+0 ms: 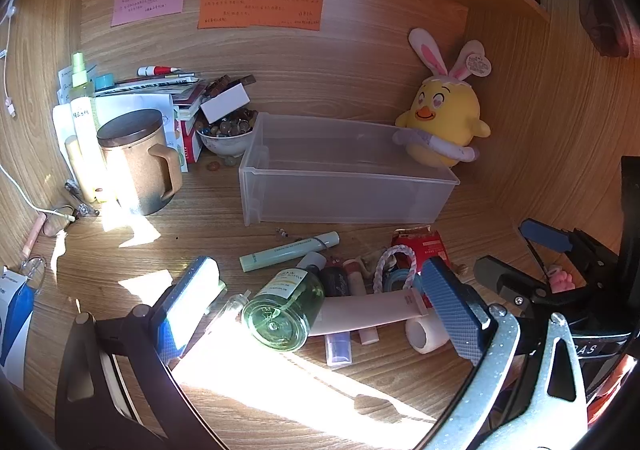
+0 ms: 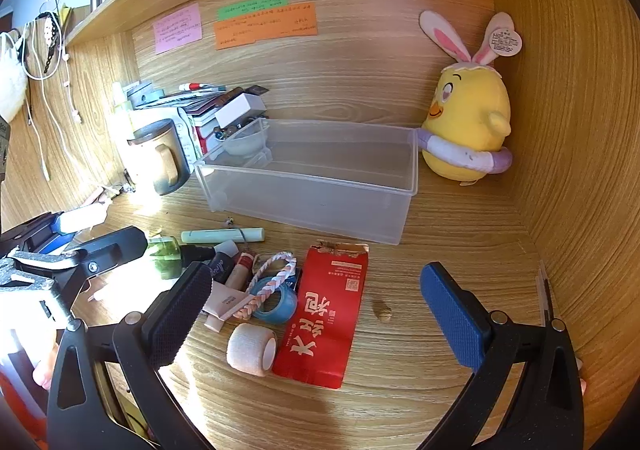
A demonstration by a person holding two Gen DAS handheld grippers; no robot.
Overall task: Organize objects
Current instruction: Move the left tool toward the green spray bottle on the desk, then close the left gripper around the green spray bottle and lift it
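Observation:
A clear plastic bin [image 1: 344,194] [image 2: 316,190] stands empty on the desk. In front of it lies a pile: a green glass bottle [image 1: 286,310] [image 2: 166,254], a mint tube [image 1: 288,250] [image 2: 222,235], a pink tube [image 1: 368,314], a white tape roll [image 1: 426,334] [image 2: 252,348], a blue tape ring [image 2: 276,302], a braided cord [image 2: 268,290] and a red packet [image 1: 420,246] [image 2: 324,314]. My left gripper [image 1: 316,302] is open, its jaws either side of the green bottle. My right gripper [image 2: 316,314] is open above the red packet and tape roll; it also shows in the left wrist view [image 1: 520,254].
A yellow plush chick [image 1: 444,122] [image 2: 468,134] leans at the bin's right end. A brown lidded mug [image 1: 138,158] [image 2: 160,158], a bowl of beads [image 1: 228,134], bottles and stacked books crowd the back left. Sticky notes [image 1: 260,10] hang on the back wall. A side wall [image 2: 580,170] stands right.

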